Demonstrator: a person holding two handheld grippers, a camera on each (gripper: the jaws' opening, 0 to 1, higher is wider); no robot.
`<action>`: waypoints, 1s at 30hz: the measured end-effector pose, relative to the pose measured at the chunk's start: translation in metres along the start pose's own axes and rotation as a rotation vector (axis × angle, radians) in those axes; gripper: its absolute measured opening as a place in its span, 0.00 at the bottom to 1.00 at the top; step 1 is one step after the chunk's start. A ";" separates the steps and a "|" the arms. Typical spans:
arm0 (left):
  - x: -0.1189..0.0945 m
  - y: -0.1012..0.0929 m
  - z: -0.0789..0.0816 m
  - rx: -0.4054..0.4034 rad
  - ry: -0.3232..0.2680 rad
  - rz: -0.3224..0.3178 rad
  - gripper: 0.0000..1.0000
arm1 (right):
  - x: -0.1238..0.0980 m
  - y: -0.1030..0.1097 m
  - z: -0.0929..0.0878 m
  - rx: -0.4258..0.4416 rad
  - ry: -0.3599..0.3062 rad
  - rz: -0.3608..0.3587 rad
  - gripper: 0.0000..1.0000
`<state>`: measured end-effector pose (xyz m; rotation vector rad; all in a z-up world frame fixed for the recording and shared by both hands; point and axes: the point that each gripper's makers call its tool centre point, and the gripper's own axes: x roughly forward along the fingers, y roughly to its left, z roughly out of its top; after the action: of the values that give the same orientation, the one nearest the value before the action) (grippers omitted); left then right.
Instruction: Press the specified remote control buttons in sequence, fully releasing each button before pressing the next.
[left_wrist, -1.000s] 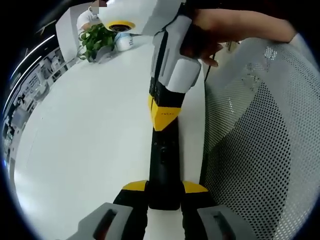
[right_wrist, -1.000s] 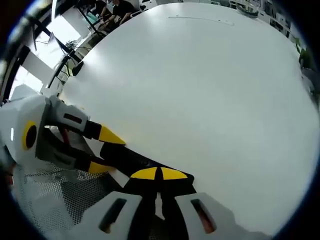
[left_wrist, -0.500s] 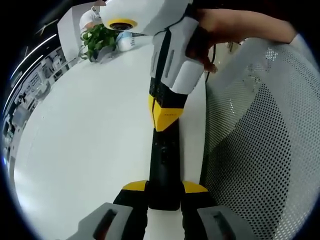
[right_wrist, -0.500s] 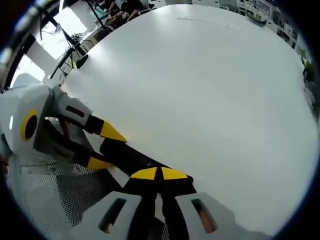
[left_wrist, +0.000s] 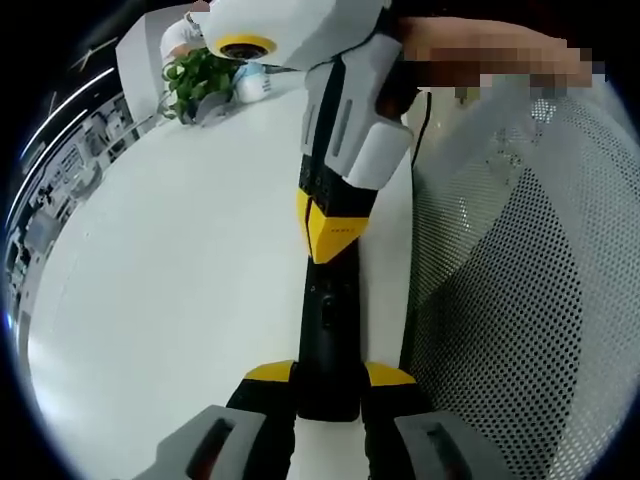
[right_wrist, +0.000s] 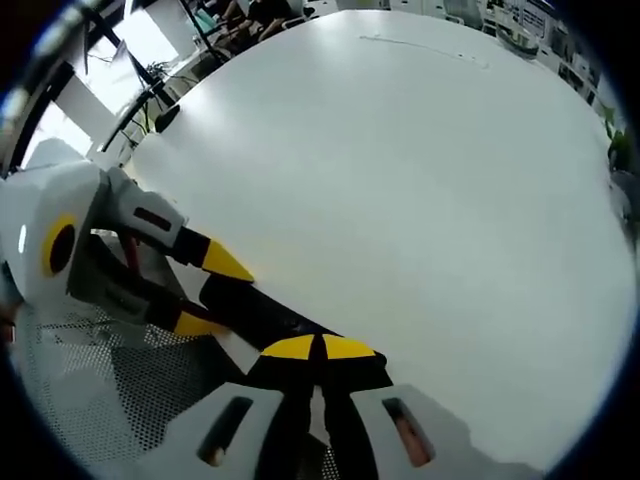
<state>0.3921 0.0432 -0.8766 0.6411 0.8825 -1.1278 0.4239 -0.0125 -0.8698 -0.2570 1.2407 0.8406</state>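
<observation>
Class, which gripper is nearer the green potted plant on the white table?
Right. The right gripper sits between remote and green potted plant; the left gripper clamps the black remote's near end, farther back.

Opposed close views, shared remote (left_wrist: 328, 340)

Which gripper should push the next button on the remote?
Probably the right gripper: its closed yellow tips sit on top of the black remote, while the left gripper is busy clamping the remote's near end on the white table.
</observation>
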 end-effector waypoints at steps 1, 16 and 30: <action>0.000 0.000 0.000 0.001 0.000 0.000 0.24 | 0.000 0.000 0.000 0.000 0.000 0.000 0.00; 0.001 0.000 0.000 0.005 -0.004 -0.004 0.24 | 0.000 0.003 0.000 0.018 0.001 0.019 0.00; 0.001 0.001 0.000 0.005 -0.005 -0.006 0.24 | 0.001 0.010 -0.003 0.025 0.021 0.056 0.00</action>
<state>0.3928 0.0426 -0.8774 0.6401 0.8779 -1.1370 0.4149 -0.0066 -0.8687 -0.2128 1.2821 0.8718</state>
